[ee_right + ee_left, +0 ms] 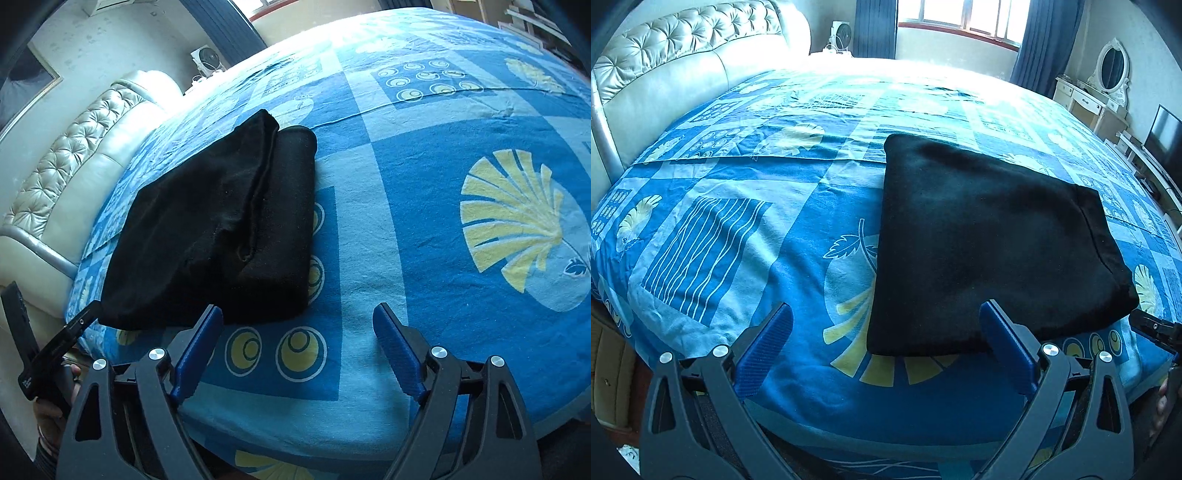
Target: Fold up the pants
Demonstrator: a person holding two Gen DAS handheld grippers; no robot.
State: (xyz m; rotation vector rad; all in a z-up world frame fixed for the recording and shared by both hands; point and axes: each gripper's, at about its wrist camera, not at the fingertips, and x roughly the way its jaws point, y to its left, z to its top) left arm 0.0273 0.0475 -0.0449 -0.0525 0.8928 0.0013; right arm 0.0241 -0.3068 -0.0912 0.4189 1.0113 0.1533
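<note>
The black pants (990, 240) are lying folded in a thick stack on the bed (738, 229), on its blue patterned sheet. The left gripper (886, 332) and right gripper (297, 325) are hovering over the near edge, fingers spread wide, gripping nothing.

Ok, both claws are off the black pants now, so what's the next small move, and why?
Probably lift both claws clear and stop. The black pants lie in a compact folded stack on the bed sheet, and the left claw and right claw both stand open with nothing between their pads. At most, nudge the top layer square over the lower one.
</note>
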